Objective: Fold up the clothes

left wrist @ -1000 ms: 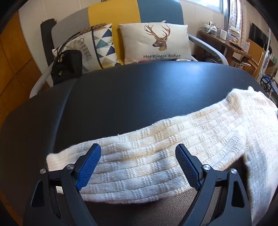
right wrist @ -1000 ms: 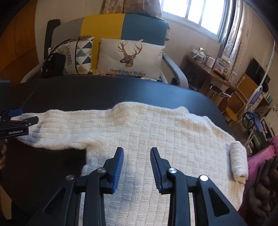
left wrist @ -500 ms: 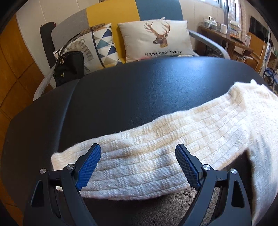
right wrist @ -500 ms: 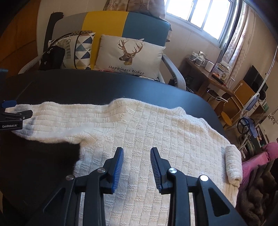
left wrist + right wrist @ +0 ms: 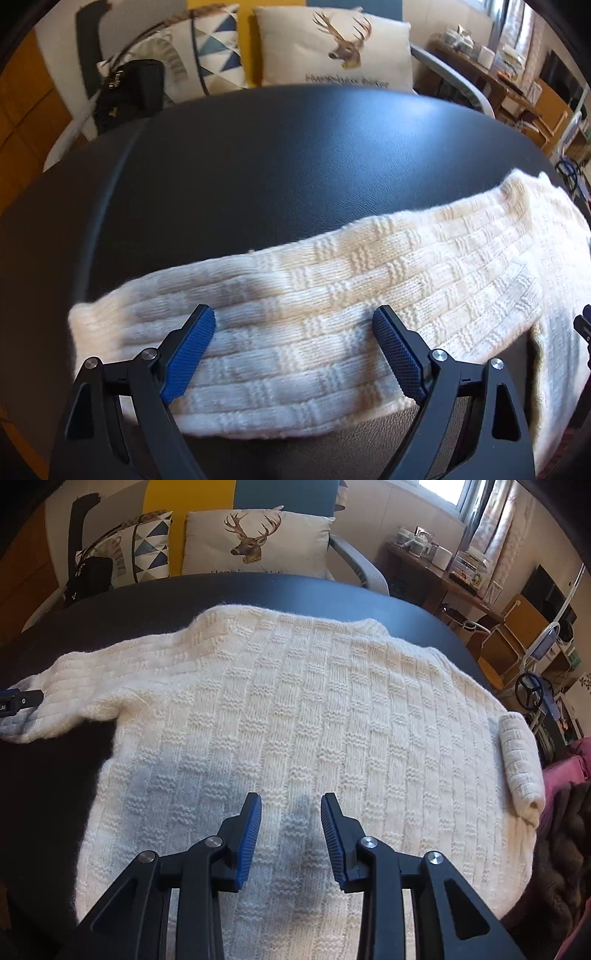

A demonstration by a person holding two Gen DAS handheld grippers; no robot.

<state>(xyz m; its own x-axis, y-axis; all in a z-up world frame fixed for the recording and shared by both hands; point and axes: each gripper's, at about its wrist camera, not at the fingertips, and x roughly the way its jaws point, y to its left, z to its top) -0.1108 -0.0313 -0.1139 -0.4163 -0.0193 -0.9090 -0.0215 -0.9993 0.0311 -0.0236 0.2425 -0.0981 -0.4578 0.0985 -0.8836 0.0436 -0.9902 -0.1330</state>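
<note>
A cream knitted sweater [image 5: 314,709] lies flat on a black table [image 5: 258,587], one sleeve stretched out to the left [image 5: 332,295] and the other rolled up at the right edge [image 5: 521,760]. My left gripper [image 5: 293,321] hovers just above the outstretched sleeve, jaws wide open, nothing between the blue pads. My right gripper [image 5: 291,801] hangs over the sweater's lower body, open with a narrow gap, holding nothing; its shadow falls on the knit. The left gripper's tip [image 5: 20,701] shows at the far left in the right wrist view.
Behind the table stands a sofa chair with a deer cushion [image 5: 332,48], a triangle-patterned cushion [image 5: 144,550] and a black handbag [image 5: 129,92]. A cluttered wooden desk [image 5: 443,568] is at the back right. Pink and dark fabrics [image 5: 565,812] lie beyond the table's right edge.
Both grippers have come down closer to the sweater and tilted further downward. The sweater looks larger in both views and has not shifted. Neither gripper's gap changed visibly.
</note>
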